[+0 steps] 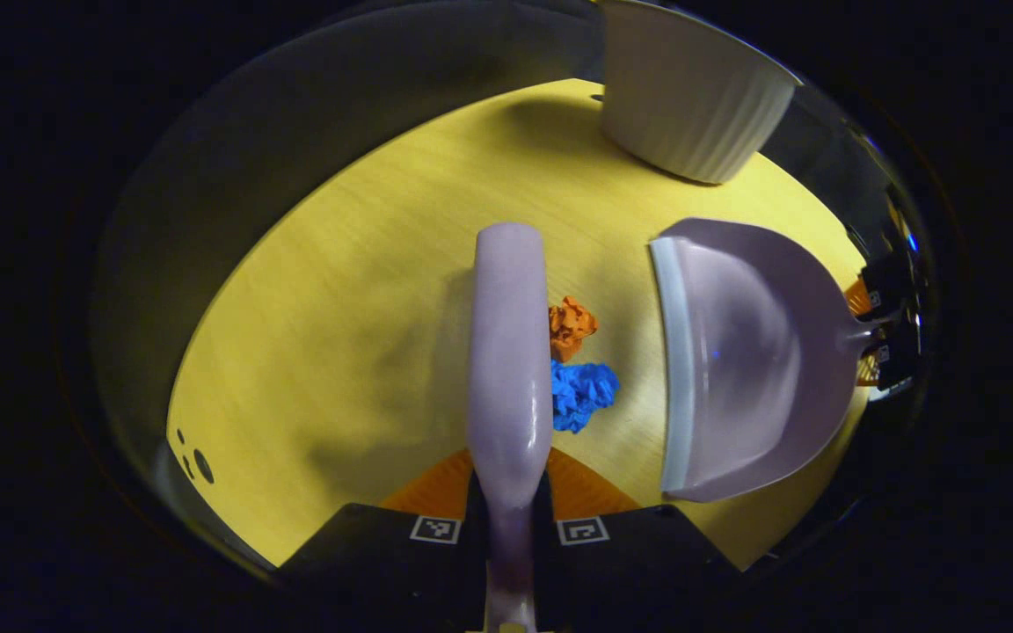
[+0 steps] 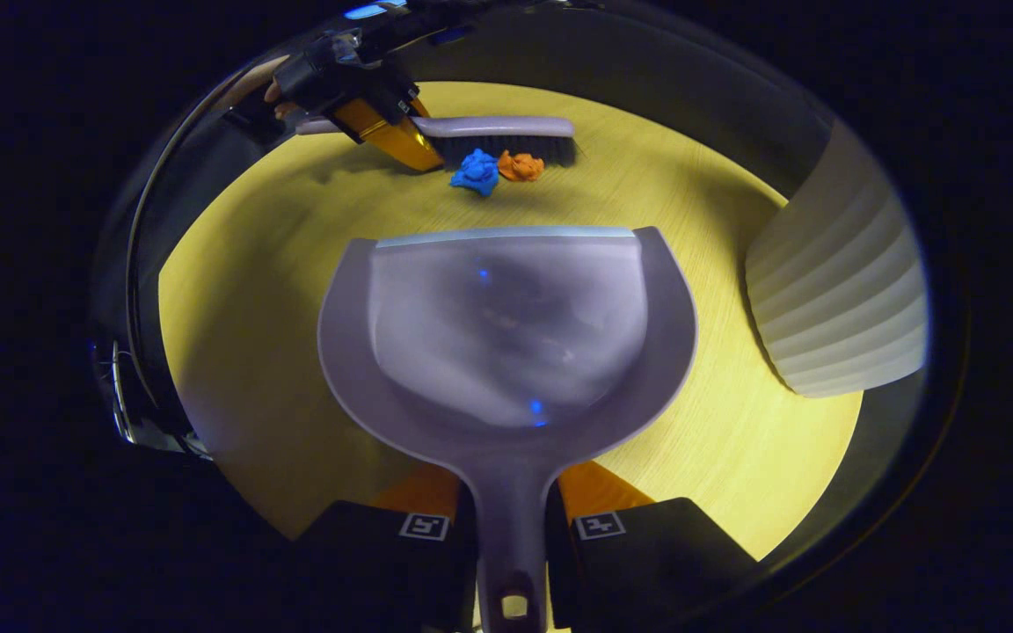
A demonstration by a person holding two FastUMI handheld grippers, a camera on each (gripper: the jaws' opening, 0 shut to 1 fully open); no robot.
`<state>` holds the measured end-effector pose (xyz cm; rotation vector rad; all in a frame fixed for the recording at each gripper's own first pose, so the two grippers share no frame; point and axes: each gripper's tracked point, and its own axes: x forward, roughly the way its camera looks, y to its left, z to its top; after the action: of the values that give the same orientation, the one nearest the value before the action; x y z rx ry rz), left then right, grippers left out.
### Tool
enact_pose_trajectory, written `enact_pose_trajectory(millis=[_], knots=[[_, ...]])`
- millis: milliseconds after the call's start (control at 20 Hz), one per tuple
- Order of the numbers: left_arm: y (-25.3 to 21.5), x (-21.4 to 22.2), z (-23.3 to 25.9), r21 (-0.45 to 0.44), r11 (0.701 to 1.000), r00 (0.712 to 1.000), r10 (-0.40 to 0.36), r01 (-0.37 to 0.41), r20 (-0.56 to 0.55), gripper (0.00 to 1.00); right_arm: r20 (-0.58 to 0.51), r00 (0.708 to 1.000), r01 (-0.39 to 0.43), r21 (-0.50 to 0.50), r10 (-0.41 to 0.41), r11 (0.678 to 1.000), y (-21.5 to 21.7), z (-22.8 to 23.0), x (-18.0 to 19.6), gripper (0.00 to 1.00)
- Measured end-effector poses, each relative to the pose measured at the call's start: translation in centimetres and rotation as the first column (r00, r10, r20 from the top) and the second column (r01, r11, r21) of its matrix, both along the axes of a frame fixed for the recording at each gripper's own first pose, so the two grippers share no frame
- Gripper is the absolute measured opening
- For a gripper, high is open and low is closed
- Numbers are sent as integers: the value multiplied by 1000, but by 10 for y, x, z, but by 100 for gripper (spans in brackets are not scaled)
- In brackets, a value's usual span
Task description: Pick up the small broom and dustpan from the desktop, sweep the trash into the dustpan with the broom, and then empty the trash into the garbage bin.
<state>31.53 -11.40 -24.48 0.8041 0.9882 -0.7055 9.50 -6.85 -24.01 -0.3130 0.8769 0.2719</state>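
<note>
left gripper view has the left gripper (image 1: 506, 527) at the bottom centre, its two fingers closed against the handle of the small broom (image 1: 506, 352), which runs straight up the middle of the frame over the yellow desktop (image 1: 339, 308). just right of the broom's head lie an orange paper ball (image 1: 571, 327) and, below it in the frame, a blue paper ball (image 1: 583, 396), both touching or nearly touching the broom. further right sits the dustpan (image 1: 744, 360), its pale lip facing the balls, with a gap of bare desktop between. the right gripper (image 1: 885, 338) grips the dustpan's handle at the right edge. a white ribbed garbage bin (image 1: 691, 97) stands at the upper right.

right gripper view shows the right gripper (image 2: 511, 527) at the bottom centre, fingers pressed on either side of the dustpan (image 2: 506, 334) handle, the pan filling the middle with nothing inside it. above its lip, at the top centre, the blue paper ball (image 2: 476, 171) and orange paper ball (image 2: 521, 165) lie against the bristles of the small broom (image 2: 498, 136), which the left gripper (image 2: 375, 110) holds at upper left. the garbage bin (image 2: 841, 299) is at the right.
</note>
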Motion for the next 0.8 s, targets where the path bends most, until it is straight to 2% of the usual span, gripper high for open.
enact_pose_trajectory(millis=[200,250,300,350,450,500,550,600,650,700,750,800], knots=[[-30,-51,-10,-80,997,991,-13,2,-133,28,25,1000,-13,-24,13,1000,-4,0,2,37],[-33,-58,-12,-98,995,987,-4,-12,-158,25,25,1000,-12,-25,12,1000,-4,-1,2,33],[-38,-66,-13,-128,991,983,10,-34,-183,25,20,1000,-3,-16,4,1000,-4,-2,1,41],[-45,-75,-13,-164,985,978,24,-59,-209,24,13,1000,9,-2,-9,1000,-1,-2,-1,37],[-55,-92,-16,-209,973,967,44,-99,-251,25,12,1000,21,9,-21,1000,0,-2,-3,37],[-55,-98,-16,-219,969,965,57,-115,-258,25,11,1000,24,7,-24,1000,0,-3,-4,41],[-57,-108,-18,-236,963,960,66,-133,-272,25,13,999,29,11,-29,1000,-1,-2,-3,41],[-63,-122,-17,-267,952,952,66,-150,-299,24,21,999,29,10,-29,1000,0,-2,-2,37],[-73,-136,-16,-296,942,947,57,-156,-317,26,24,999,28,-1,-28,1000,-1,-1,0,41],[-77,-147,-16,-311,938,950,53,-153,-308,25,34,999,24,-7,-24,1000,-1,-2,0,37],[-76,-152,-15,-308,940,959,56,-144,-277,25,39,999,22,-14,-21,1000,-2,-2,-2,41],[-76,-157,-15,-301,944,967,64,-139,-246,25,41,999,21,-19,-20,1000,-3,-2,-3,41]])
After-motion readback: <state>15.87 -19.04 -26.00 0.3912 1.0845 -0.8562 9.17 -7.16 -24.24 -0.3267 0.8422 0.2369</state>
